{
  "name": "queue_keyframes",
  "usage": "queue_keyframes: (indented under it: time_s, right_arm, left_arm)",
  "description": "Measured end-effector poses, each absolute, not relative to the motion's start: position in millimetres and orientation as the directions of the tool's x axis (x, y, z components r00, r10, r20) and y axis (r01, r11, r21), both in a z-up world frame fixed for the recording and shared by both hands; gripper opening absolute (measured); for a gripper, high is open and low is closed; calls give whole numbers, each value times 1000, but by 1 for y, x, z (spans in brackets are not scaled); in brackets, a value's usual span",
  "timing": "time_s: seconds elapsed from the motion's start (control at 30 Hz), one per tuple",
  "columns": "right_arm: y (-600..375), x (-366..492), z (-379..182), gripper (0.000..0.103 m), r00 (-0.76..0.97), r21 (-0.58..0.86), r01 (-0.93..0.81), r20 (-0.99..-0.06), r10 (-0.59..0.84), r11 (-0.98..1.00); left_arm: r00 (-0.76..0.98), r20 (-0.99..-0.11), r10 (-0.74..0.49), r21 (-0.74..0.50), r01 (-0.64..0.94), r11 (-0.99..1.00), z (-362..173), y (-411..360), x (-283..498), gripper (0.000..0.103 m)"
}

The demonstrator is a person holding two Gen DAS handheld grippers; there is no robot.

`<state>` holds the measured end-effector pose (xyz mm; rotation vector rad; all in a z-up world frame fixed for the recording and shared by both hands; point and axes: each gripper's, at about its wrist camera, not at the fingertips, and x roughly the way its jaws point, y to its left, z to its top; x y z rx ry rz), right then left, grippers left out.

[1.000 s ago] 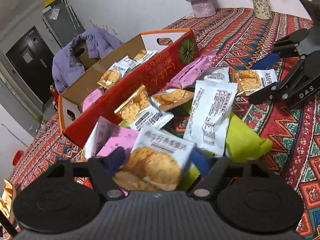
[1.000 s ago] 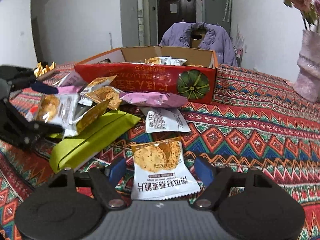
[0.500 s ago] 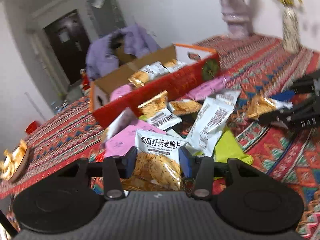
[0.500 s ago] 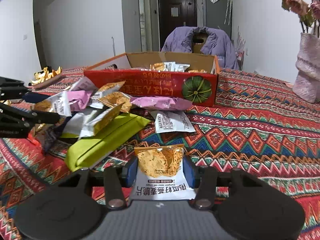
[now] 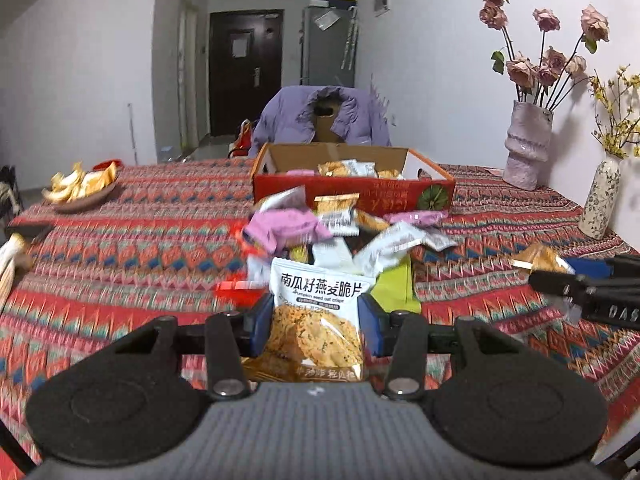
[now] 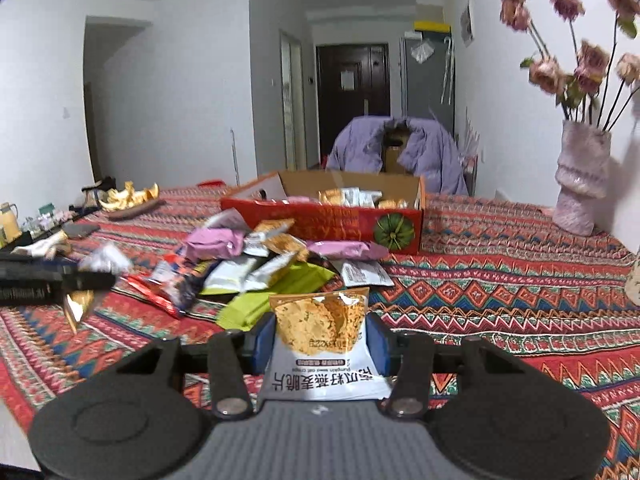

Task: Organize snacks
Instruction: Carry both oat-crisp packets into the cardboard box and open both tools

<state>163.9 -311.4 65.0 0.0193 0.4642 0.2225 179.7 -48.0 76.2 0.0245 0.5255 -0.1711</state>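
Above the patterned tablecloth (image 5: 140, 240), an oat crisp packet (image 5: 316, 320) is clamped by the left gripper (image 5: 316, 322), another packet (image 6: 320, 340) by the right gripper (image 6: 320, 340), loose snacks (image 5: 320, 232) and red box (image 5: 352, 196) at twelve o'clock.

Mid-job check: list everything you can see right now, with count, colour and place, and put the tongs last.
Held crisp packets: two, white and orange, one in each tongs.
Loose snack packets: many, pink, white, orange, green, piled before the box.
Box: one, red cardboard, mid-table, packets inside.
Tablecloth: one, red patterned.
Tall vase: one, pale pink, dried roses, far right.
Small vase: one, speckled white, right edge.
Dish: one, brown, orange peels, far left.
Jacket: one, purple, over chair behind box.
Left tongs: shut on a packet.
Right tongs: shut on a packet.
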Motion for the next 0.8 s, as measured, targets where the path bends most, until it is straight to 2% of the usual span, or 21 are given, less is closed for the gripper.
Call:
queue_keyframes:
  time_s: [0.4,0.63,0.8]
  right_arm:
    - [-297,119,75,47,882,89,-223,-406,240,971]
    - [-296,141,95,47,894,101,-187,-394,212,977]
    - [-304,183,115,48,886,153,-189,-400,236,970]
  left_arm:
    - [867,-476,-150,-69,133,989,70,-29,136,46]
    - [859,-475,-189,-115,153,982,86,-23,166,47]
    - [860,-473,-190,-97,163,982,102,-26,208,47]
